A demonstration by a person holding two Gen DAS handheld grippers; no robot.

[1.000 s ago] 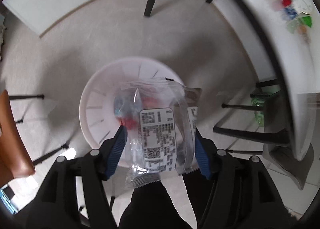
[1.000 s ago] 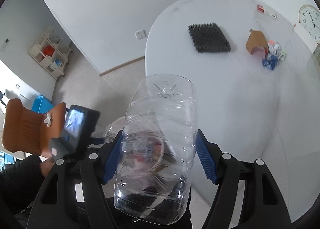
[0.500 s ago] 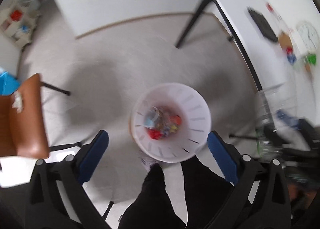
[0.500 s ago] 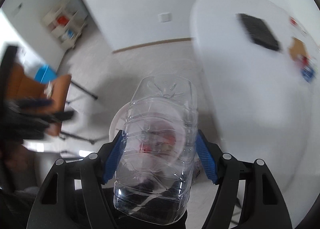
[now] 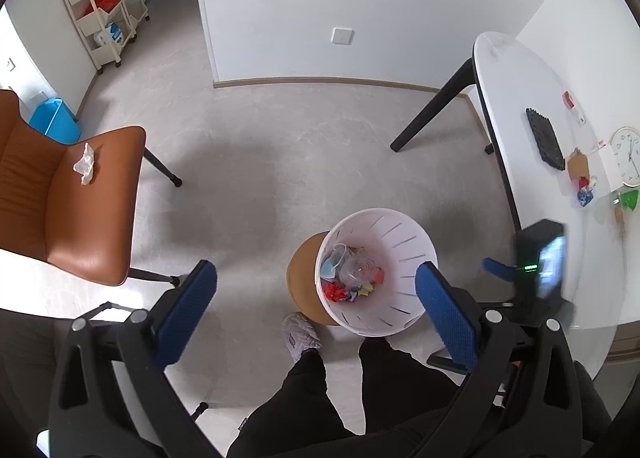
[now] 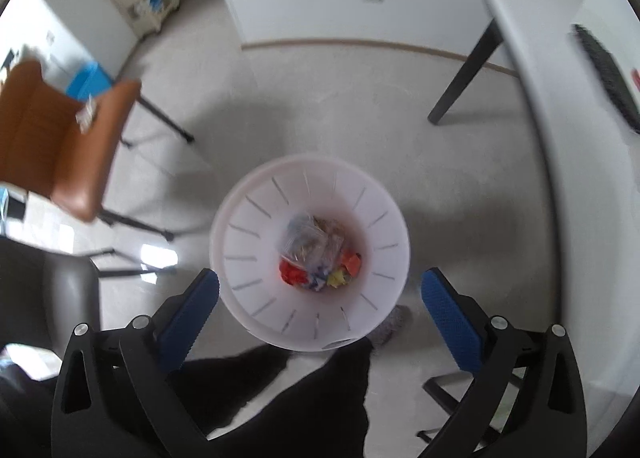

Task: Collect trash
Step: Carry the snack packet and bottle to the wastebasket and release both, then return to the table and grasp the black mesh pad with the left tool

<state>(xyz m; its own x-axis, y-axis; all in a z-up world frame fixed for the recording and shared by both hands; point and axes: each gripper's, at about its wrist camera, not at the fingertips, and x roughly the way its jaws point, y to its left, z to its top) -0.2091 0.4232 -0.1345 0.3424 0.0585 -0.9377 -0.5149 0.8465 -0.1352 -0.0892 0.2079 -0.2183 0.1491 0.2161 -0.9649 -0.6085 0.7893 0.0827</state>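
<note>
The right gripper [image 6: 320,300] has just been opening: 1 second ago its blue ribbed pads were clamped on a crushed clear plastic bottle, and now the jaws stand wide apart with nothing between them. Directly below hangs the round white slotted plastic wastebasket [image 6: 236,246], and a clear crumpled shape, apparently that bottle [image 6: 310,236], lies inside on top of the pile; the view is blurred, so its outline is soft.

The left gripper [image 5: 316,306] was also closed on something 1 second ago, a clear snack wrapper with a printed label, held over the same basket. Its jaws have opened too and are empty and wide apart. I judge that both pieces are delivered and both grippers are free for the next pickup.

In the left wrist view the wastebasket [image 5: 416,246] stands on the grey floor beside a brown round disc [image 5: 300,278], close to the person's shoe [image 5: 300,336]. It holds a light blue face mask [image 5: 332,264], clear plastic, and red, yellow and blue paper scraps [image 5: 352,290], all low in the bottom.

Trash still to collect, by my reading: a crumpled white tissue [image 5: 84,164] on the brown leather chair seat [image 5: 92,226], and a small cluster of coloured wrappers [image 5: 586,188] on the white round-ended table [image 5: 520,130], well apart from the basket.
</note>
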